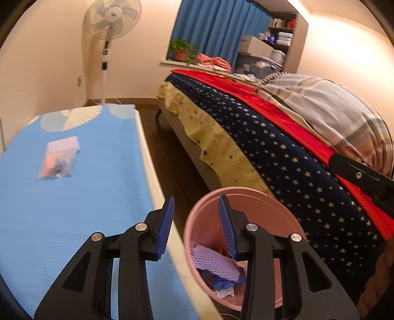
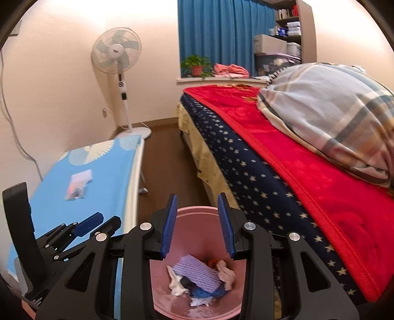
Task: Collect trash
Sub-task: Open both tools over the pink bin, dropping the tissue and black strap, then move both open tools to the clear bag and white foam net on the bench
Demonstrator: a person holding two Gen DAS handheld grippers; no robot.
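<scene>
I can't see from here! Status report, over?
Both grippers open, empty, above pink bin. Trash inside bin. Packet left on table. Nothing blocking.

One pink bin (image 2: pixel 187 211), one clear packet (image 1: pixel 55 165), one fan (image 1: pixel 112 19), one potted plant (image 1: pixel 182 50)

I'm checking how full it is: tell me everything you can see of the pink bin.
The pink bin is round, smooth, plastic-looking, open-topped and upright on the floor between the blue table and the bed. It holds a low pile: purple foam netting, white crumpled paper and blue scraps. The walls above stand bare. Neither gripper touches it.
</scene>
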